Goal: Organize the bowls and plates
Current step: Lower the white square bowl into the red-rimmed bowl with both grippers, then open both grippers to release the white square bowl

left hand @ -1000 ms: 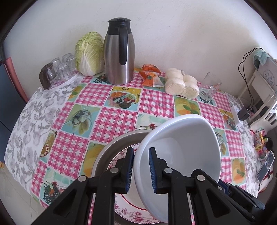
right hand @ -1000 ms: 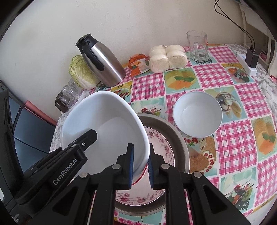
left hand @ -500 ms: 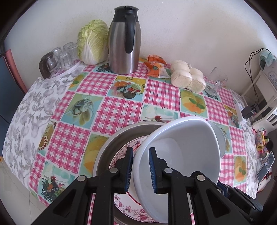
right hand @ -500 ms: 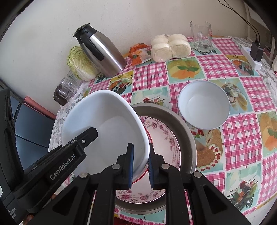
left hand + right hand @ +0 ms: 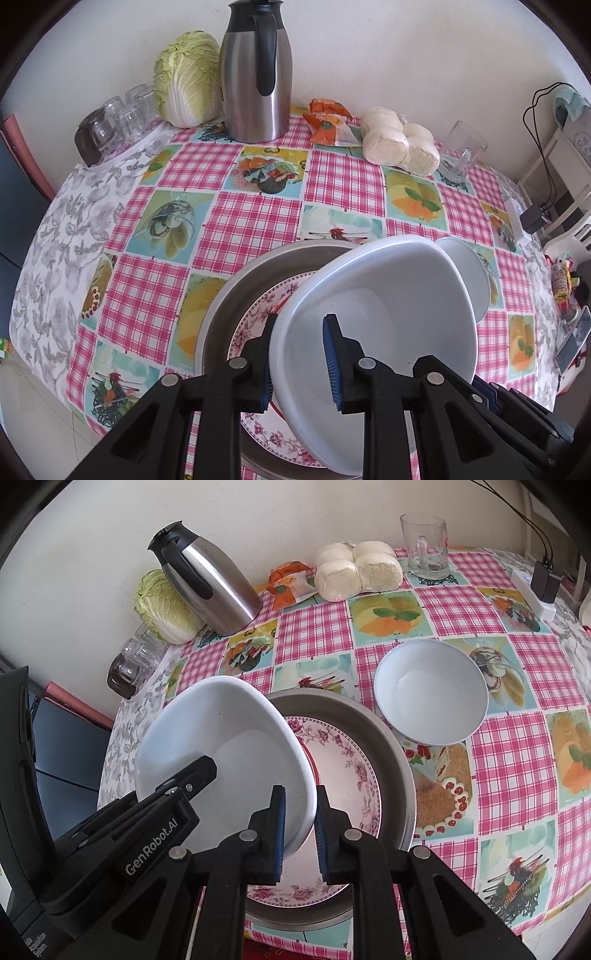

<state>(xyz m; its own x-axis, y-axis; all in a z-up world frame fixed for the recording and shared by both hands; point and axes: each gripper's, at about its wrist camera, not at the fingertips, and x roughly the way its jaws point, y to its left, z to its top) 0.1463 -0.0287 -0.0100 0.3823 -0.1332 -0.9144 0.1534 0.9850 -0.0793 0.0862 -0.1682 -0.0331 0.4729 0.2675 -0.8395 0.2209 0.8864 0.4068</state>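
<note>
Both grippers, left gripper [image 5: 297, 363] and right gripper [image 5: 299, 829], clench opposite rims of the large white oval bowl [image 5: 225, 753], tilted directly above the floral plate [image 5: 343, 760] inside the grey metal basin [image 5: 391, 760].

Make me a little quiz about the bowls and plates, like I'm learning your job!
1. True or false: the big white bowl lies flat on the table.
2. Pick one: what is the flowery plate sitting in? A) the metal pan B) the small bowl C) nothing, only the tablecloth is under it
3. Fill in: the big white bowl's rim sits between the fingers of ___ tools, counting the left tool and the right tool.

Key: 1 false, it is tilted over the flowery plate. 2 A. 3 two.
</note>
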